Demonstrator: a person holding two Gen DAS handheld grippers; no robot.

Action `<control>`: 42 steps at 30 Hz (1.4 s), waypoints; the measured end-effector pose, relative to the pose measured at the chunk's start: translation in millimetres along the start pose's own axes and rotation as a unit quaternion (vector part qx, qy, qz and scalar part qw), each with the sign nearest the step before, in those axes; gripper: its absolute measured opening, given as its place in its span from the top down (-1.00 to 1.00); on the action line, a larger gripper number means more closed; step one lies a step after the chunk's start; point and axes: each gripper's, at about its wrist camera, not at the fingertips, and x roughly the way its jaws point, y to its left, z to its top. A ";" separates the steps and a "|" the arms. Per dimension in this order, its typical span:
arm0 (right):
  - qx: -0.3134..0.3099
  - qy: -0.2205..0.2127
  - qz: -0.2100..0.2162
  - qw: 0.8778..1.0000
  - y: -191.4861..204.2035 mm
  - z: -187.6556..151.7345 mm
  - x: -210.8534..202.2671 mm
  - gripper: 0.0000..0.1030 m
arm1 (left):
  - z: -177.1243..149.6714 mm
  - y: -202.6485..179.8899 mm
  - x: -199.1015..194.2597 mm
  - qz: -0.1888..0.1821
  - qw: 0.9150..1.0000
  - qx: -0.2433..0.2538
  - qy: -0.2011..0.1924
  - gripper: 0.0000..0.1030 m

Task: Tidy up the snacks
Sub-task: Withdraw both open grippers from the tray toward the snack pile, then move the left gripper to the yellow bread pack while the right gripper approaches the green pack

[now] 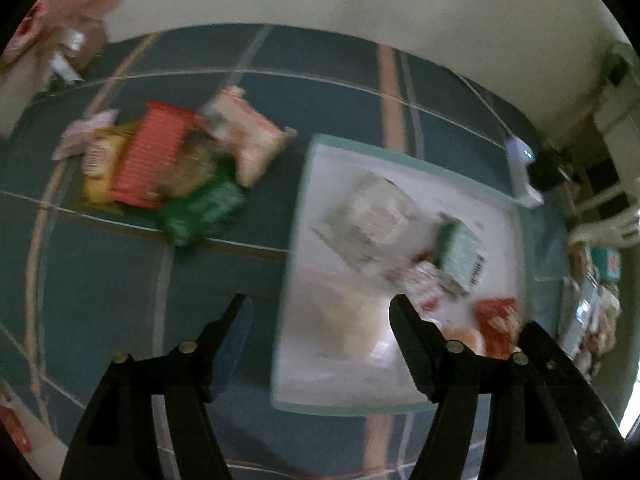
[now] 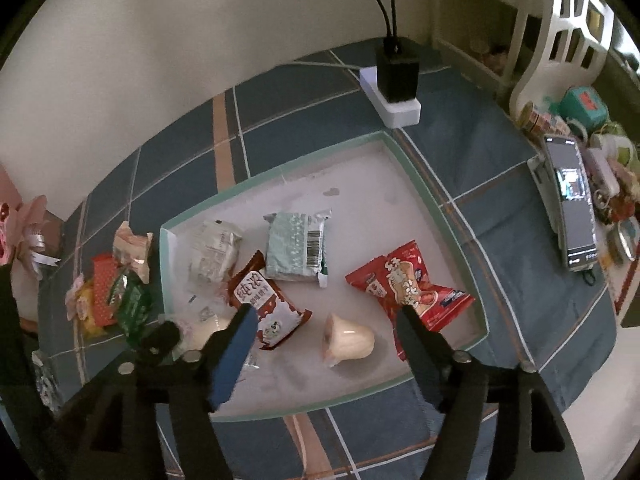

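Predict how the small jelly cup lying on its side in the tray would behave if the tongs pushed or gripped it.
The jelly cup lies on its side and looks tapered, so a push would probably roll it in a curve across the tray. Its glossy plastic may slip between the tongs. The thin wall might dent under a hard squeeze.

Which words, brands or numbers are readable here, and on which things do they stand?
None reads for certain.
Brown packet: large white Chinese characters, too blurred.
Red packet: white characters, blurred.
Pale green packet: barcode only, digits too small.
Phone: screen unreadable.
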 end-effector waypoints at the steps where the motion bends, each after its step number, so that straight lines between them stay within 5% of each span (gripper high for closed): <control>1: -0.001 -0.002 -0.002 1.000 1.4 -0.7 -1.2 -0.53 | 2.0 6.3 -1.7 0.013 1.000 -0.006 -0.007 -0.45; 3: -0.006 -0.001 -0.003 1.000 4.8 -1.4 -0.2 -0.54 | 6.5 20.1 -5.2 0.036 0.999 -0.020 -0.021 -0.71; 13: -0.023 0.018 -0.007 1.000 34.3 -7.7 15.3 -0.66 | 18.0 76.3 -16.6 0.143 0.987 -0.037 -0.060 -0.81; 28: -0.073 0.037 -0.029 0.996 98.8 -27.3 42.7 -1.00 | 19.6 112.9 -17.5 0.146 0.986 -0.055 -0.055 -0.82; 42: -0.108 0.011 -0.006 0.994 127.9 -36.9 46.0 -1.00 | 21.1 133.2 -24.0 0.158 0.981 -0.068 -0.085 -1.00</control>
